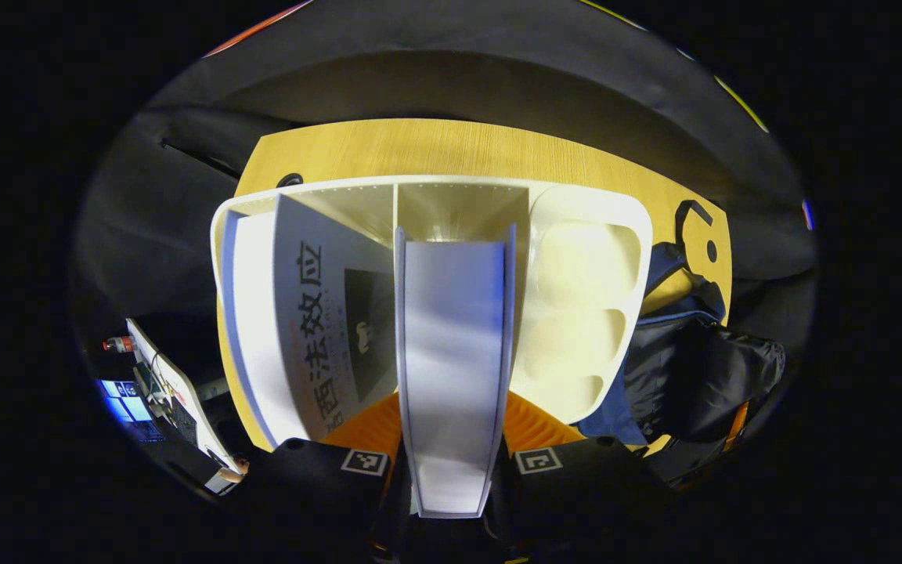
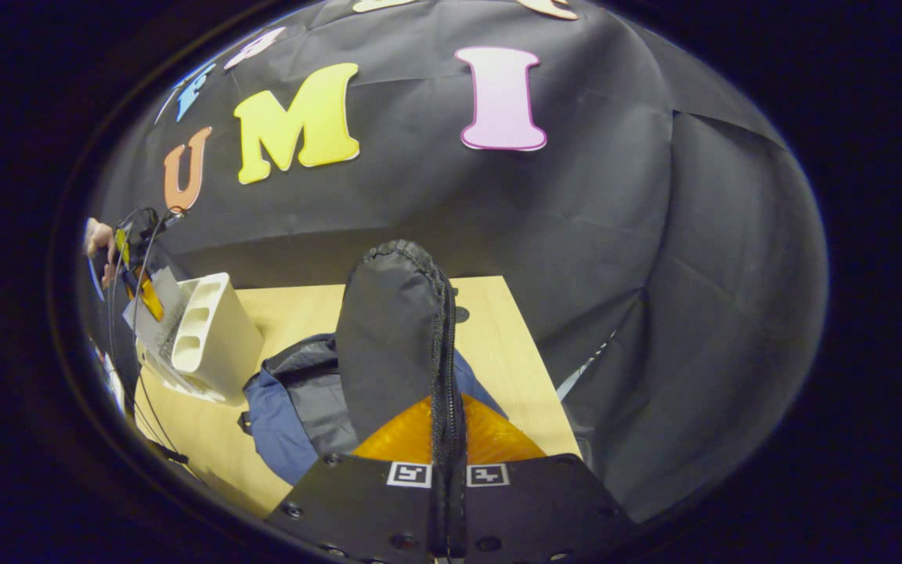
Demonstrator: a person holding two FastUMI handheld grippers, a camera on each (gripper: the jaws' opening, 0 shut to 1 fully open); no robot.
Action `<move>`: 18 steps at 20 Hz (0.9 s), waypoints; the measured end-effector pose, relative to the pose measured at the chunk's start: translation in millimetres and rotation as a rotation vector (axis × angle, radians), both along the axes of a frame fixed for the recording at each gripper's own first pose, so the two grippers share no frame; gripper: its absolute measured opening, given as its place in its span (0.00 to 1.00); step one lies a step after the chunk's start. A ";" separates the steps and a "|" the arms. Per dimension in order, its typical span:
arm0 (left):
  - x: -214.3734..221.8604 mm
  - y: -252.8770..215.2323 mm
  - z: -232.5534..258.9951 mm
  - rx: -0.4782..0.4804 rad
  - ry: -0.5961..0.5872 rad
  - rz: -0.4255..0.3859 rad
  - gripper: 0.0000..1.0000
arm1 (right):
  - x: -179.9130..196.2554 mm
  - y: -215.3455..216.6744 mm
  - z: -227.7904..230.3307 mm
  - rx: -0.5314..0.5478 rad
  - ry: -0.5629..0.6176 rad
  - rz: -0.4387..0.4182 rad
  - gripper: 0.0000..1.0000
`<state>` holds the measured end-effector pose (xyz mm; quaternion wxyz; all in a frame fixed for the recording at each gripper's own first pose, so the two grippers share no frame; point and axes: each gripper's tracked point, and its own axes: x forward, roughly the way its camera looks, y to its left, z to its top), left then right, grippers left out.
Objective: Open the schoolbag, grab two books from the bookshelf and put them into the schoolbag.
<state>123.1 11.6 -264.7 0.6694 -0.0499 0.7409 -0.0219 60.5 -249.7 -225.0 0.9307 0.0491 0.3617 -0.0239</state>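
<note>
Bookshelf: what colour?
White bookshelf, clearest in the left gripper view.

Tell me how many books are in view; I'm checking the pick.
2: a white book gripped between the left gripper fingers; a grey-covered book leaning in the white bookshelf. More may be hidden.

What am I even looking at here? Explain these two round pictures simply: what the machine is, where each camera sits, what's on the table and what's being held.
No robot: a person holds a two-finger claw in each hand, and a fisheye camera rides on each.

The left gripper view looks down at a wooden table with a white bookshelf. The left claw is shut on a book; another book stands in the shelf.

In the right gripper view, the right claw pinches the flap of the dark schoolbag and holds it up. Far left there, the other claw shows by the shelf.
</note>
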 end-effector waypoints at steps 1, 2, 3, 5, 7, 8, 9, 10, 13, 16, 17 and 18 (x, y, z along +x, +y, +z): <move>-5.0 1.5 13.2 -0.013 -0.012 -0.002 0.44 | 0.0 2.7 -0.5 0.002 0.000 0.000 0.01; -11.2 3.9 27.4 -0.023 -0.024 -0.006 0.44 | 0.9 4.6 0.1 0.000 0.000 0.002 0.02; -20.1 8.1 43.6 -0.029 -0.035 -0.014 0.43 | 0.6 5.8 0.0 -0.006 -0.002 0.004 0.01; -37.1 21.4 78.2 -0.032 -0.065 -0.042 0.43 | 0.8 9.3 1.0 -0.016 -0.001 0.004 0.01; -54.9 29.7 114.8 -0.055 -0.096 -0.040 0.44 | -0.2 13.7 0.6 -0.020 0.005 -0.002 0.01; -61.9 25.7 131.7 -0.080 -0.115 -0.024 0.43 | -0.2 14.8 1.5 -0.023 0.007 -0.007 0.01; -69.3 23.1 149.1 -0.116 -0.136 -0.002 0.43 | -0.3 16.3 1.6 -0.024 0.008 -0.010 0.01; -79.2 21.6 162.0 -0.158 -0.159 0.014 0.43 | -1.0 17.7 2.7 -0.025 0.009 -0.013 0.01; -99.4 -1.1 189.0 -0.312 -0.211 0.051 0.43 | -3.6 20.4 4.3 -0.029 0.009 -0.019 0.02; -108.9 -36.8 197.6 -0.483 -0.234 0.101 0.42 | -5.2 25.4 8.5 -0.034 0.007 -0.020 0.02; -108.6 -48.8 199.3 -0.538 -0.240 0.121 0.42 | -6.5 26.6 8.9 -0.040 0.004 -0.018 0.02; -108.4 -61.4 196.4 -0.591 -0.247 0.139 0.42 | -7.6 28.2 9.6 -0.047 0.003 -0.014 0.01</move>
